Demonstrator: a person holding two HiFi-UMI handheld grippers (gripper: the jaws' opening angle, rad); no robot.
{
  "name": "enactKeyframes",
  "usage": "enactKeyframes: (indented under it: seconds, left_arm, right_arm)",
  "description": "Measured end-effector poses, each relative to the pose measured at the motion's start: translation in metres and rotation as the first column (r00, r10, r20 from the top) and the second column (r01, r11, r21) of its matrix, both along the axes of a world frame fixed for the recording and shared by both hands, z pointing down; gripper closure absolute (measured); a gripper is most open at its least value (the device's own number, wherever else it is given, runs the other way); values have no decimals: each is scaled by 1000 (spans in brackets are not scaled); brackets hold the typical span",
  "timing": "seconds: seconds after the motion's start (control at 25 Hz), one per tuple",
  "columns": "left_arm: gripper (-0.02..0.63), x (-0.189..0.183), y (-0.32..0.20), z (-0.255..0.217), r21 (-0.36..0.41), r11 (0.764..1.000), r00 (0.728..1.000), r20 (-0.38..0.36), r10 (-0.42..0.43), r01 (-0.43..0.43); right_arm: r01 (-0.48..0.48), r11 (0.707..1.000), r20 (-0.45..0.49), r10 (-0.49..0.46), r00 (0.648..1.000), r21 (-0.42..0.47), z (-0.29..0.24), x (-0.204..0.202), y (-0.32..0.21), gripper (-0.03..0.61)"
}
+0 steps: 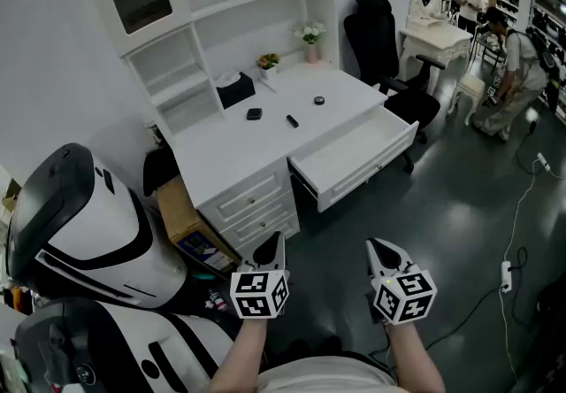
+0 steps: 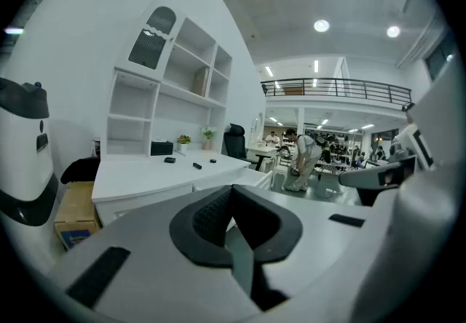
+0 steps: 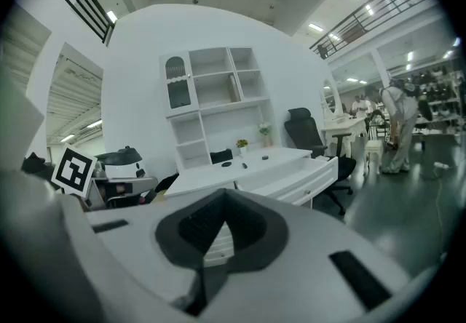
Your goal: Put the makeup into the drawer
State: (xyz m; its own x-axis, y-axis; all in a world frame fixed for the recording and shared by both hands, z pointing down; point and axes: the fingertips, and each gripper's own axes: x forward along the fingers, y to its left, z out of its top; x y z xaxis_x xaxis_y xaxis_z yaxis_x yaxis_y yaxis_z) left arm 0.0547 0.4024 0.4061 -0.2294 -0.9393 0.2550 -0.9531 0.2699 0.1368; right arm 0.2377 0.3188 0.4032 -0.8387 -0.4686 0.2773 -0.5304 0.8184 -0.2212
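Note:
Three small black makeup items lie on the white desk point(image 1: 221, 152): a square compact point(image 1: 254, 114), a slim tube point(image 1: 292, 120) and a round pot point(image 1: 319, 100). They show far off as the compact point(image 2: 170, 160) and the pot point(image 3: 264, 158) in the gripper views. The desk's right drawer point(image 1: 371, 172) is pulled out, with nothing visible inside. My left gripper point(image 1: 276, 242) and right gripper point(image 1: 377, 246) hover low over the floor, well short of the desk. Both are shut with nothing between the jaws, and both point toward the desk.
A black office chair point(image 1: 389, 55) stands right of the drawer. A white robot body point(image 1: 80, 214) and a cardboard box point(image 1: 181, 214) sit left of the desk. A black box point(image 1: 234, 88) and two small plants are at the desk's back. A person point(image 1: 517, 73) bends at far right; a cable and power strip point(image 1: 507, 274) lie on the floor.

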Motion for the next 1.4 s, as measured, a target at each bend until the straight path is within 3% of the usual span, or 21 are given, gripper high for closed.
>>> enactKeyframes:
  seconds: [0.4,0.68,0.84,1.12,1.4]
  left_arm:
    - [611,4,-4,8,-24,999,999,-3,-33,33]
    - [491,0,3,6,-18,997,997,15,-76,76]
    - [470,-3,3,3,-10,995,995,4,-97,97]
    - [436,-27,-9,12,-30,992,993,-5,-122,122]
    - [398,-88,-51,17,-33,989,990,-5,-143,143]
  right_arm:
    - [-5,1000,10,5,1000,-1,8,12,-12,577]
    - [4,1000,16,-4,1000,2,9,13,-15,577]
    - [22,1000,9,-22,1000,0,9,10,-17,577]
    - [21,999,17,-20,1000,-32,17,-9,-33,577]
    - [27,999,0,-27,1000,-41,20,-62,-74,577]
